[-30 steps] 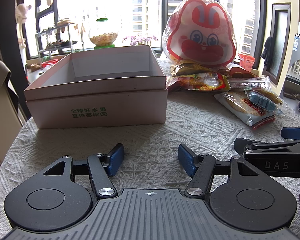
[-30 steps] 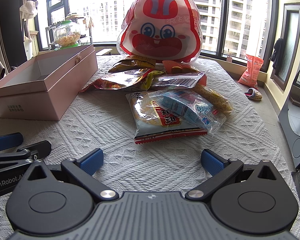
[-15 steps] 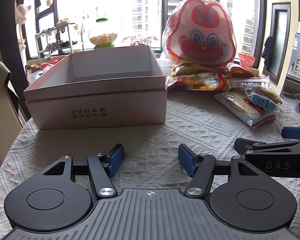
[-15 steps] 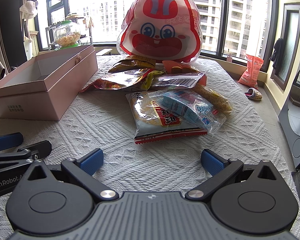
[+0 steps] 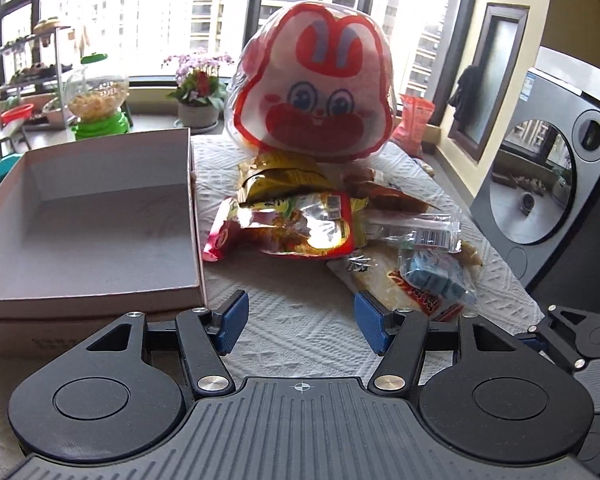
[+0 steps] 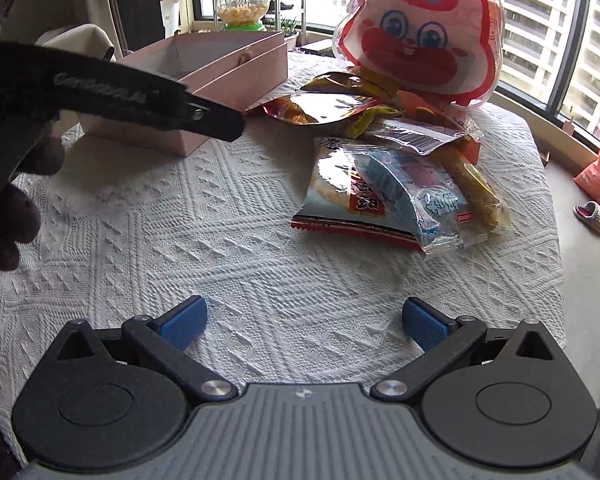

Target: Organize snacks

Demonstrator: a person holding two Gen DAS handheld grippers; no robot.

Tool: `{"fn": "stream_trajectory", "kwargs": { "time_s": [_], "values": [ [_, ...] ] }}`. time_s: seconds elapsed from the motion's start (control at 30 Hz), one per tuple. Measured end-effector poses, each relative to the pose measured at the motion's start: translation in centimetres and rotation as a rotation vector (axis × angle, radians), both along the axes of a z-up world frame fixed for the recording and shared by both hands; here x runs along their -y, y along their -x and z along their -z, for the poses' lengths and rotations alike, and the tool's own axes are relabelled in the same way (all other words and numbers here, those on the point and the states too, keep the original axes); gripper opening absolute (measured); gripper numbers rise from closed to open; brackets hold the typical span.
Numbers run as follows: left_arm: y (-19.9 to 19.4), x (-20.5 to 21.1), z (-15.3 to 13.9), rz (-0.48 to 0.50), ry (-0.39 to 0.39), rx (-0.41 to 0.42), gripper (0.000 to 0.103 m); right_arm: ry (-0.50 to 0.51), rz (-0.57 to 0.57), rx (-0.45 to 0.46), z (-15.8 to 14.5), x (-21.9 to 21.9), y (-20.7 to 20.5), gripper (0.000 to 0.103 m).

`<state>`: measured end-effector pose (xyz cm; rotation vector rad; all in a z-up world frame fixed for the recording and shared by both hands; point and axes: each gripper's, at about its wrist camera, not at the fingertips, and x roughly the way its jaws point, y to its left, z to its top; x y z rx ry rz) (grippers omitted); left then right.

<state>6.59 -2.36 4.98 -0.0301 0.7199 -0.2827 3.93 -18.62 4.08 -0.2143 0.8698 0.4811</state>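
The snack pile (image 5: 324,224) lay just ahead-right of the left gripper (image 5: 300,322), nearer than the right gripper (image 6: 302,322); both were spread, empty; the box (image 5: 88,216) sat ahead-left.

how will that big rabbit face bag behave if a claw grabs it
The rabbit face bag looks puffed and glossy, so probably light and slippery. It stands on the snack pile, so a push would likely tip it. Its film probably dents rather than holds firm.
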Motion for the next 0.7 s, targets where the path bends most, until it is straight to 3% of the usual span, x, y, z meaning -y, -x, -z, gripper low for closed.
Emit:
{"fn": "stream_trajectory", "kwargs": {
  "time_s": [0.03,0.07,0.1,0.13,0.3,0.33,0.37,0.43,0.5,0.57,0.63,0.7],
  "values": [
    [0.0,-0.2,0.2,0.000,-0.012,0.002,0.065,0.009,-0.029,-0.019,-0.2,0.0,-0.3,0.103],
    [0.1,-0.6,0.4,0.001,-0.019,0.001,0.065,0.012,-0.054,-0.047,-0.4,0.1,-0.7,0.097],
    [0.2,-1.0,0.6,0.006,-0.014,-0.003,0.060,0.013,-0.056,-0.066,-1.0,0.4,-1.1,0.083],
    [0.2,-1.5,0.7,0.010,-0.002,-0.017,0.058,0.017,-0.044,-0.054,-1.8,0.8,-1.4,0.080],
    [0.4,-2.1,1.5,0.037,0.040,-0.044,0.058,-0.032,0.103,0.268,-7.4,2.6,-4.4,0.089],
    [0.4,-2.2,1.4,0.040,0.052,-0.039,0.058,-0.043,0.138,0.279,-8.0,2.6,-6.0,0.089],
    [0.4,-2.3,1.4,0.039,0.060,-0.036,0.058,-0.070,0.154,0.246,-8.4,2.7,-8.1,0.089],
    [0.5,-2.6,1.4,0.035,0.082,-0.036,0.058,-0.183,0.191,0.097,-8.2,3.1,-13.8,0.089],
    [0.5,-2.8,1.4,0.038,0.100,-0.044,0.058,-0.274,0.273,-0.031,-6.7,3.6,-19.4,0.089],
    [0.9,-3.1,1.4,0.044,0.111,-0.049,0.058,-0.266,0.331,-0.108,-4.6,3.8,-24.2,0.084],
    [1.2,-3.4,1.5,0.050,0.118,-0.056,0.058,-0.188,0.395,-0.142,-2.6,4.0,-26.8,0.064],
    [1.3,-3.6,1.6,0.042,0.118,-0.061,0.057,-0.181,0.382,-0.148,-2.0,4.5,-26.6,0.063]
  ]
}}
